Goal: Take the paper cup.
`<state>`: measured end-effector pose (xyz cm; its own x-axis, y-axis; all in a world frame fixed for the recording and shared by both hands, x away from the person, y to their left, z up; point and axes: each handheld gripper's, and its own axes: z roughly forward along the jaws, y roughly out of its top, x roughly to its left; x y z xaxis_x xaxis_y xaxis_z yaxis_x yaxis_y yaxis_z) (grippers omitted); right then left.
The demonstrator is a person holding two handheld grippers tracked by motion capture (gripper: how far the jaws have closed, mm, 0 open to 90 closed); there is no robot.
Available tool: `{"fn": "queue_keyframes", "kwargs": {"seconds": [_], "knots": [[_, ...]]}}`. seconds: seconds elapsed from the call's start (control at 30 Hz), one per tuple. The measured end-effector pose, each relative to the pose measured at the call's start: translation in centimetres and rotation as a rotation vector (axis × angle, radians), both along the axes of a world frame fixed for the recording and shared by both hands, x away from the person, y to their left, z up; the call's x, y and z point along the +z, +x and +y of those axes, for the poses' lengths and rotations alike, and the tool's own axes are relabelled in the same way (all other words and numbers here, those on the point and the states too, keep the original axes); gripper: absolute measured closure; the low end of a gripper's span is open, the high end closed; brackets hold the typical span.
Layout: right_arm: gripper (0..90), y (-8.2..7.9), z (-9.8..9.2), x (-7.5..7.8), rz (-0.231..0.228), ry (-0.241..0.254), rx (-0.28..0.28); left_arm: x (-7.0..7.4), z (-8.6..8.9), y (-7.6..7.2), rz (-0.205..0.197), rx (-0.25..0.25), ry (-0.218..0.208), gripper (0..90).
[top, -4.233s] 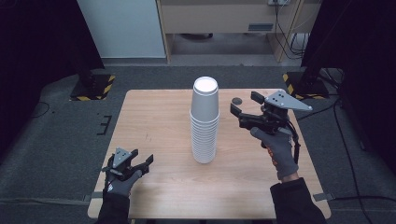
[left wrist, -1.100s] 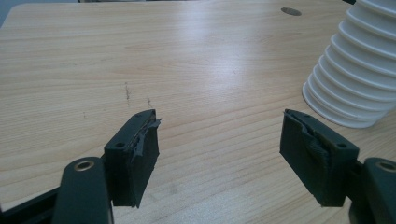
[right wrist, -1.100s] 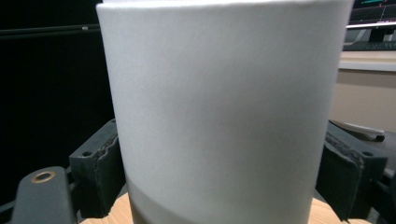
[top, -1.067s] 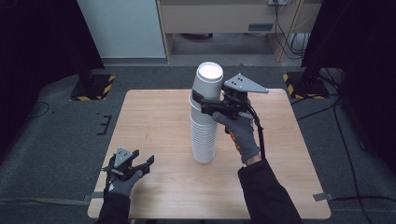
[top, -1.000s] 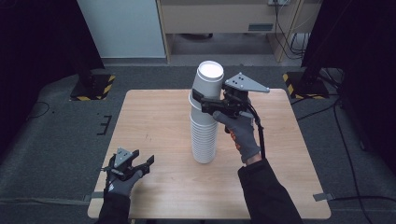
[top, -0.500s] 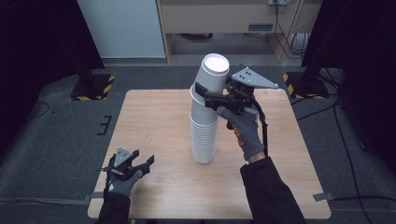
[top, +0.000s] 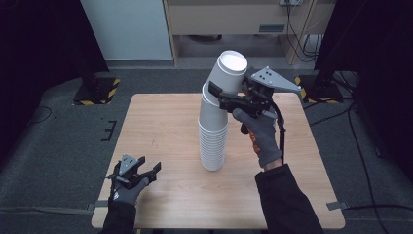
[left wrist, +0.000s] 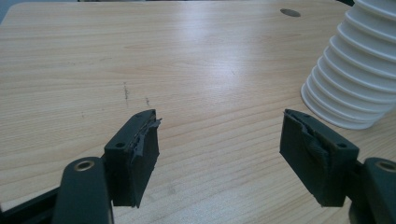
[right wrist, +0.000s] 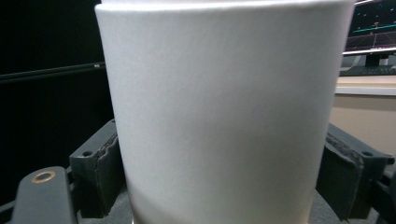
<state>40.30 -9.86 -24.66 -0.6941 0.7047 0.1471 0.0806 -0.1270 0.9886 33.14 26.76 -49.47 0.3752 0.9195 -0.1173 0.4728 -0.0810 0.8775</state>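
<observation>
The top cup is gripped on both sides by the right tongs, tilted and partly raised off the stack of white cups standing mid-counter. The left tongs are held wide apart with nothing between them, low over the counter's near left corner, well apart from the stack.

Both claws black, torn pads, brass rivets. Right claw: grey triangular plate at 1 o'clock, black cable. Grey gloves, dark sleeves. Left claw likewise.
</observation>
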Motion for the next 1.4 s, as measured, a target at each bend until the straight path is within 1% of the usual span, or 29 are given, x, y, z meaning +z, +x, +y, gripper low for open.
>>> {"fn": "queue_keyframes", "kwargs": {"seconds": [0.2,0.33,0.47,0.63,0.97,1.03,1.23,1.4], "knots": [[15.5,-0.4,-0.9,0.3,-0.005,0.011,-0.011,0.0,0.0,0.0,-0.001,0.001,-0.003,27.0],[15.5,-0.8,-1.9,0.3,-0.006,0.019,-0.022,0.1,0.0,0.0,-0.006,0.002,-0.008,27.0],[15.5,-1.1,-2.9,0.2,-0.006,0.025,-0.035,0.1,0.0,0.0,-0.009,0.008,-0.008,26.8],[15.5,-1.5,-4.1,-0.2,0.003,0.029,-0.052,0.1,0.0,0.0,-0.011,0.003,-0.008,26.5],[15.5,-2.6,-6.6,-1.6,0.024,0.035,-0.087,0.2,-0.2,0.0,-0.022,-0.006,-0.006,25.9],[15.5,-2.8,-7.1,-1.8,0.031,0.042,-0.091,0.2,-0.3,0.0,-0.024,-0.008,-0.012,25.8],[15.5,-3.2,-8.3,-2.8,0.049,0.053,-0.102,0.3,-0.4,-0.1,-0.035,-0.011,-0.005,25.6],[15.5,-3.5,-9.1,-4.0,0.071,0.055,-0.111,0.4,-0.5,-0.1,-0.044,-0.016,0.002,26.2]]}}
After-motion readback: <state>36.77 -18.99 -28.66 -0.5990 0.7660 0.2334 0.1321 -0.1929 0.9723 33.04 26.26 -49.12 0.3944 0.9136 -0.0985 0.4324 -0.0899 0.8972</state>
